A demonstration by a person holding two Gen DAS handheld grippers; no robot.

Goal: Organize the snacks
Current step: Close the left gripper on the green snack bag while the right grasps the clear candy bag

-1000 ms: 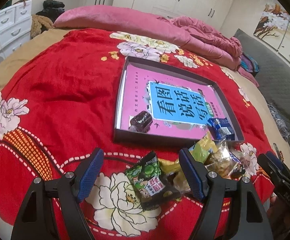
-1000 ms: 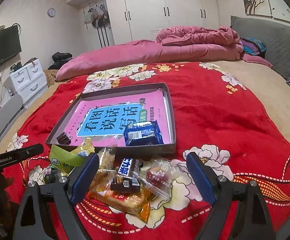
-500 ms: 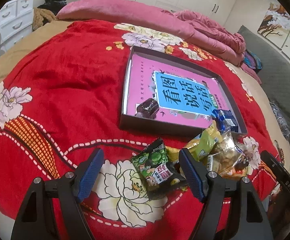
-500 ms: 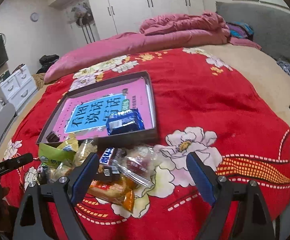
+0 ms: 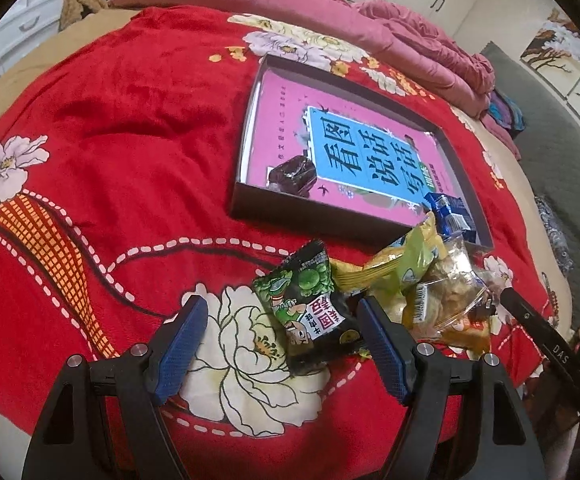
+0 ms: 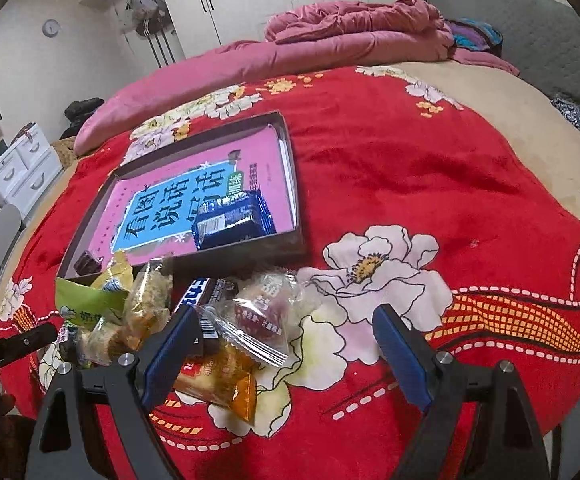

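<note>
On the red flowered blanket (image 5: pixel 130 128), the left gripper (image 5: pixel 282 340) hangs with its blue-padded jaws spread wide, gripping nothing; a black-and-green crinkly snack packet (image 5: pixel 309 300) lies between them, untouched. Just beyond sits the shallow dark cardboard tray (image 5: pixel 309 216), holding a brown wrapped sweet (image 5: pixel 291 172) and a blue foil packet (image 6: pixel 230 220). Further right, the right gripper (image 6: pixel 286 340) is likewise open over a clear-wrapped reddish pastry (image 6: pixel 258 316) and an orange packet (image 6: pixel 222 380) in the pile beside the tray.

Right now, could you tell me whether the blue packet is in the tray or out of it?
In: the blue packet lies inside the tray, at its near corner.
</note>
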